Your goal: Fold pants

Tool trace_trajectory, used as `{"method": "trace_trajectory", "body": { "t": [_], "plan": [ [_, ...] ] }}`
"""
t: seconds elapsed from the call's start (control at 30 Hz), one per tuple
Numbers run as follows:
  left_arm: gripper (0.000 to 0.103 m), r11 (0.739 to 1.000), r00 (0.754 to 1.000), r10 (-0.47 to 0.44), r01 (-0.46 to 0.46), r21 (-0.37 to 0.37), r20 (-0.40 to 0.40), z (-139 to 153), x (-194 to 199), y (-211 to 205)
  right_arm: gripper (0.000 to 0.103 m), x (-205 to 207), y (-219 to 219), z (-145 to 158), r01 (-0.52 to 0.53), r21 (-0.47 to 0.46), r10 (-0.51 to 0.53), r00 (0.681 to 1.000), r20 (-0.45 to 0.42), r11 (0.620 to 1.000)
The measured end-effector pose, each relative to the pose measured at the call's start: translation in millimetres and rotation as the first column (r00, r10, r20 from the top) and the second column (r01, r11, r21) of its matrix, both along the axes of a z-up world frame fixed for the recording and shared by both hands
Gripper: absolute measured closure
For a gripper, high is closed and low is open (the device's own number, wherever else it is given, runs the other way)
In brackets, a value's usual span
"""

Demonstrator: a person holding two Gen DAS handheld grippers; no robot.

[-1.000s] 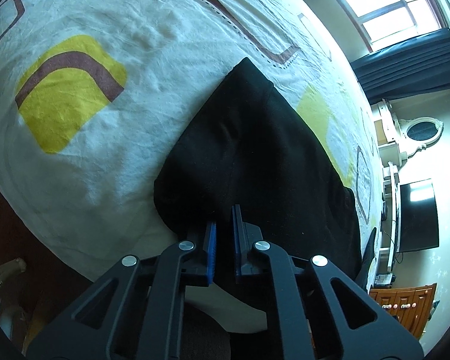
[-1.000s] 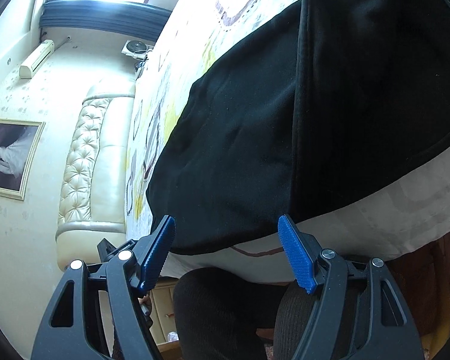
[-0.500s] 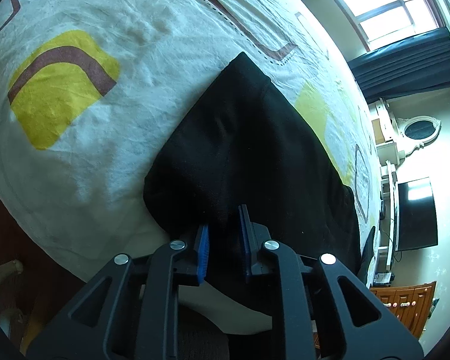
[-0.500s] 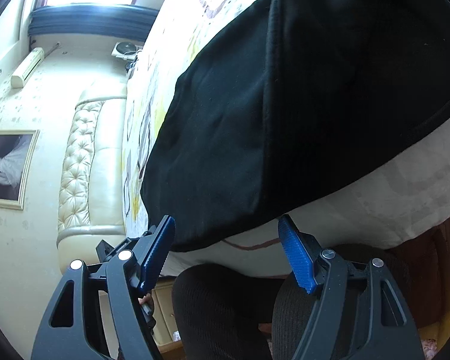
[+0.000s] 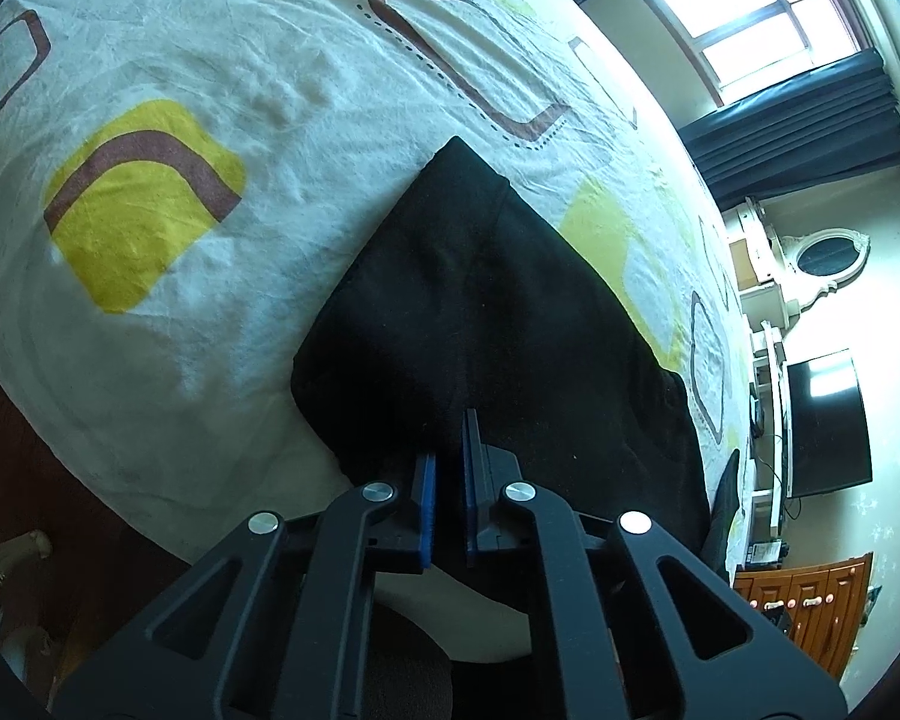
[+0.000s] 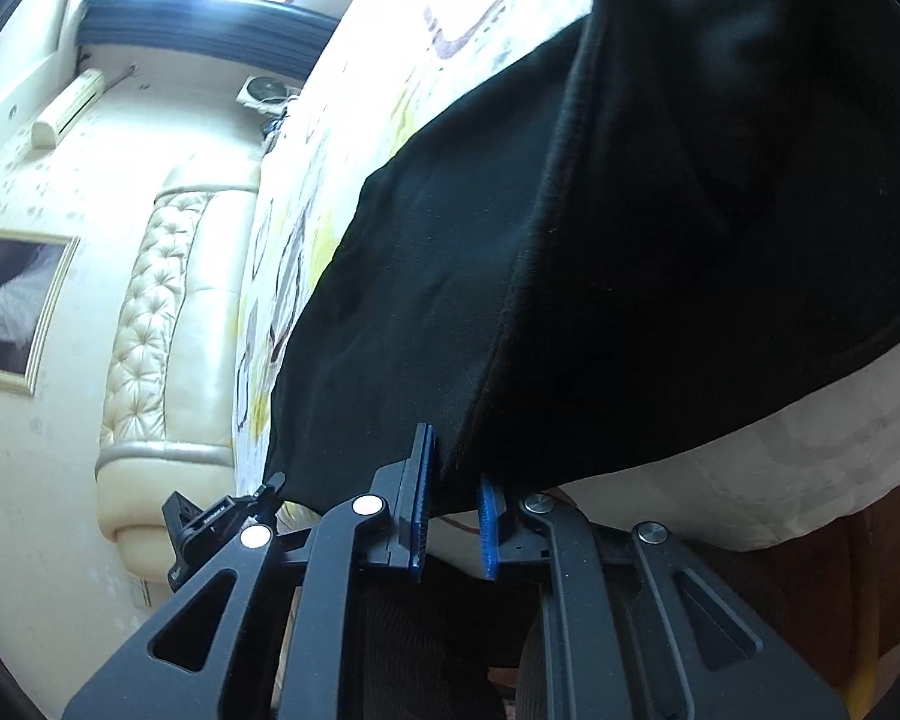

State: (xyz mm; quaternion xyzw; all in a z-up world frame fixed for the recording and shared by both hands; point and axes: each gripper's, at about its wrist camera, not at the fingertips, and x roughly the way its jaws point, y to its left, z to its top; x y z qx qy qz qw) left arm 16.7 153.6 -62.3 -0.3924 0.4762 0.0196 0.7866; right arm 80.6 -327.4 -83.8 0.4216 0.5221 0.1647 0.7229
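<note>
Your bed (image 5: 222, 60) fills most of both views, its white sheet printed with yellow patches and brown lines. The padded cream headboard (image 6: 150, 324) stands at its far end in the right view, and a framed picture (image 6: 12, 306) hangs on the wall beside it. In the left view a window (image 5: 750, 12) with dark curtains (image 5: 810, 120) sits past the bed, and a dark screen (image 5: 828, 426) stands against the wall below it.

The pants (image 5: 480, 324) lie folded on the bed at its near edge, black, with one corner pointing toward the middle of the sheet. Their near hem runs along the bed's edge in front of you; in the right view a fold line runs up from that hem.

Your left gripper (image 5: 447, 480) is clamped on the hem, pads pressed close with black cloth between them. Your right gripper (image 6: 456, 504) has just been closing and now pinches the hem too, the cloth caught between its blue pads at the fold line.
</note>
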Motion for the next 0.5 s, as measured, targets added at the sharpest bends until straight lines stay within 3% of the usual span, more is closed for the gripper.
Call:
{"method": "trace_trajectory", "body": {
  "t": [0.13, 0.23, 0.33, 0.4, 0.5],
  "plan": [
    [0.096, 0.999, 0.996, -0.024, 0.027, 0.032, -0.087, -20, -3, -4, 0.090, 0, -4, -26, 0.002, -0.015, -0.003, 0.995, -0.098, 1.000],
    [0.093, 1.000, 0.997, -0.018, 0.020, 0.021, -0.081, -18, -2, -1, 0.088, 2, -6, -24, -0.007, 0.011, 0.008, 0.994, -0.107, 1.000],
    [0.090, 0.998, 0.999, -0.007, 0.008, 0.059, -0.032, -5, -8, -1, 0.073, 0, -17, -2, -0.034, 0.003, 0.034, 0.999, -0.037, 0.999],
    [0.089, 0.997, 1.000, 0.010, -0.009, 0.082, -0.014, 3, -14, -1, 0.056, -6, -38, 17, -0.018, -0.035, 0.020, 0.999, 0.032, 0.999],
    [0.089, 0.987, 1.000, 0.013, -0.014, 0.161, 0.005, 12, -24, -4, 0.052, -17, -105, 44, 0.087, -0.187, -0.061, 0.988, 0.141, 0.979]
  ]
}}
